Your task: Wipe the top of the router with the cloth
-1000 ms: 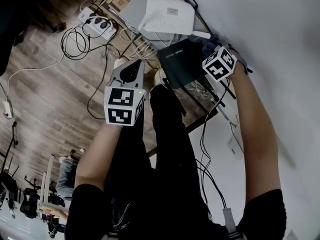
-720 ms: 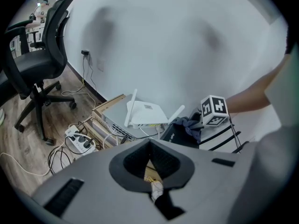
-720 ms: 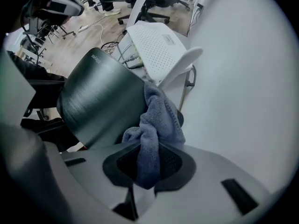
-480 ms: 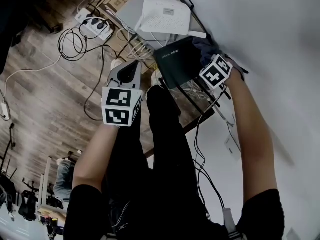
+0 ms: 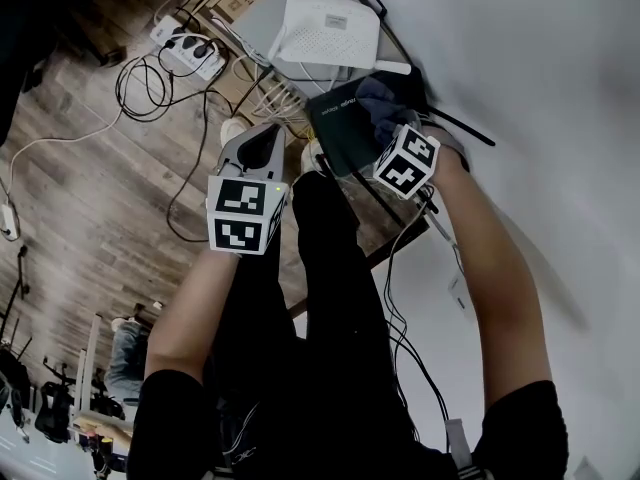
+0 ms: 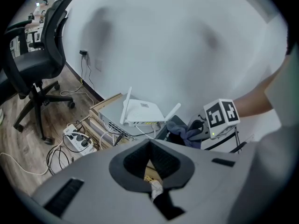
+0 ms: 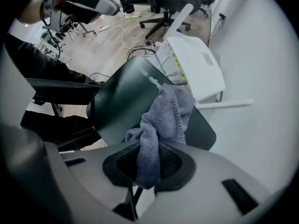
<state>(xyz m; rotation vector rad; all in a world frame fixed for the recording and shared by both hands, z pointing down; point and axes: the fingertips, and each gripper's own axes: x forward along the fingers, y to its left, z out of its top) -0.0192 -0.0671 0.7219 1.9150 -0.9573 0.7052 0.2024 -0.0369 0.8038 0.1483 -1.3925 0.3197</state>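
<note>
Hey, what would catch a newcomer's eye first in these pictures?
The right gripper, shut on a grey cloth, holds it on top of the black router beside the wall. A white router with antennas sits just beyond it, and the left gripper hangs empty above the wooden floor.

Part of the black router (image 7: 124,99) lies hidden under the cloth (image 7: 166,115).

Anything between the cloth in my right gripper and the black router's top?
Nothing visible. The cloth, clamped in the right gripper, already rests on the black router. The white router sits beyond it, out of the way.
</note>
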